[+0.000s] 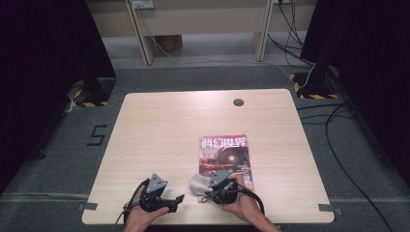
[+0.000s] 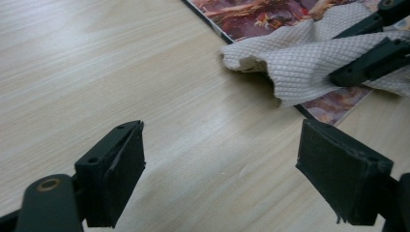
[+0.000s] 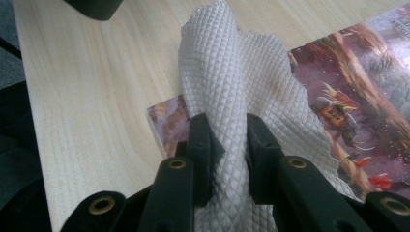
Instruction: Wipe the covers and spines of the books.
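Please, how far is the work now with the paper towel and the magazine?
Done: the right gripper has its jaws shut on the white paper towel. In hand: the towel lies over the near corner of the magazine, probably for wiping its cover. Left: the left gripper waits open over the bare table.

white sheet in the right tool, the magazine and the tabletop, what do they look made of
White sheet: probably paper towel or thin cloth; matte, embossed in a diamond grid, bunches softly where the right tool pinches it.

Magazine: printed paper with a glossy cover; light glares off the colour artwork.

Tabletop: pale wood-grain surface with a mild sheen; whether laminate or real wood, the look leaves open.
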Motion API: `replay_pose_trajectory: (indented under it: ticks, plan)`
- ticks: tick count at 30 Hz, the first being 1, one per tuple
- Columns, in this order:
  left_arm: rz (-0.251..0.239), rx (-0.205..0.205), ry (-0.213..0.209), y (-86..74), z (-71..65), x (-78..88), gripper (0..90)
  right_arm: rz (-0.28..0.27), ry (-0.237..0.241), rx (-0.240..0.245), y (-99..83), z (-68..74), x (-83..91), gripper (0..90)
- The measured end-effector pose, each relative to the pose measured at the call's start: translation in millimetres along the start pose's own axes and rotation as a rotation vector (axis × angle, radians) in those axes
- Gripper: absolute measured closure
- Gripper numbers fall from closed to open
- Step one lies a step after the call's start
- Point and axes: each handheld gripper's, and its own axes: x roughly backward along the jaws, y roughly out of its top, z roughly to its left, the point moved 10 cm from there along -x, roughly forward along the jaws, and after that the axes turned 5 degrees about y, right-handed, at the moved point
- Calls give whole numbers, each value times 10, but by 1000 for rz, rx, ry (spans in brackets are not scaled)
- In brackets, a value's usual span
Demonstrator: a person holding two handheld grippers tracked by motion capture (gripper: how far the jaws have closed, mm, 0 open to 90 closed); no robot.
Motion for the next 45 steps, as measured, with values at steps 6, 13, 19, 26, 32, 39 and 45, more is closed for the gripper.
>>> replay_pose_trajectory:
  ticks: [6, 13, 19, 26, 32, 39, 45]
  plan:
    - [-5, 16, 29, 1, 78, 16, 164, 5, 25, 12, -18, 113, 7, 761]
    - [-3, 34, 70, -5, 178, 25, 164, 10, 36, 39, -13, 207, -4, 761]
    - [6, 54, 102, -22, 260, 32, 165, 9, 44, 60, 50, 255, -64, 761]
    - [2, 54, 102, -28, 265, 44, 165, 10, 47, 57, 28, 220, -40, 771]
    - [-2, 61, 111, -19, 294, 53, 165, 13, 39, 62, 48, 244, -60, 768]
    - [-4, 72, 119, -16, 315, 57, 164, 14, 45, 78, 84, 273, -94, 772]
    - [1, 58, 113, -21, 291, 56, 165, 0, 34, 1, -80, 125, 58, 772]
